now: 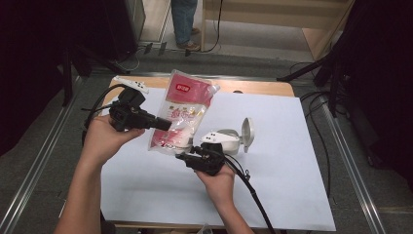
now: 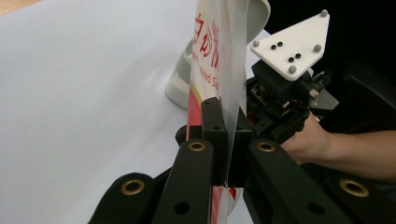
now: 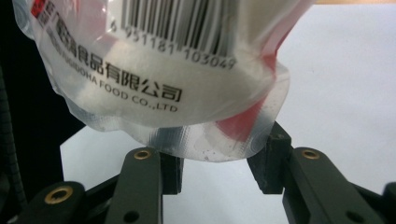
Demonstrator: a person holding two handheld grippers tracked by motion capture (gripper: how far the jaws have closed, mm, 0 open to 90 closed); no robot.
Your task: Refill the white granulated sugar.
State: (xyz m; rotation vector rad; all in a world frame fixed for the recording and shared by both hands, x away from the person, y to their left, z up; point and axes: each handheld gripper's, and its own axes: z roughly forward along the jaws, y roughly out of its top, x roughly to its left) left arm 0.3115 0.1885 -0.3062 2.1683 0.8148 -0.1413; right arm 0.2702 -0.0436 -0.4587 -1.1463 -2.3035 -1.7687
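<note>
Two claws work on one pouch of white powder (image 1: 182, 113), which is held up in the air above the middle of the desk (image 1: 272, 195), tilted with its pink top toward the far side. The left claw (image 1: 165, 124) comes from the left, and in the left gripper view its jaws are pressed flat together on the thin side seam of the pouch (image 2: 219, 60), so this claw has a firm hold of it. The right claw (image 1: 182, 156) is below the near, lower end of the pouch. In the right gripper view the jaws stand partly open on both sides of the clear bottom seam (image 3: 205, 144), and the seam hangs between them; the pads do not seem to press on it. The back of the pouch (image 3: 154, 70) shows there a barcode and black printed text. A white container with an open flip lid (image 1: 231, 138) lies on the white sheet just to the right of the pouch, near the right hand (image 1: 219, 181). The left hand (image 1: 100, 139) holds its gripper over the left part of the desk.
</note>
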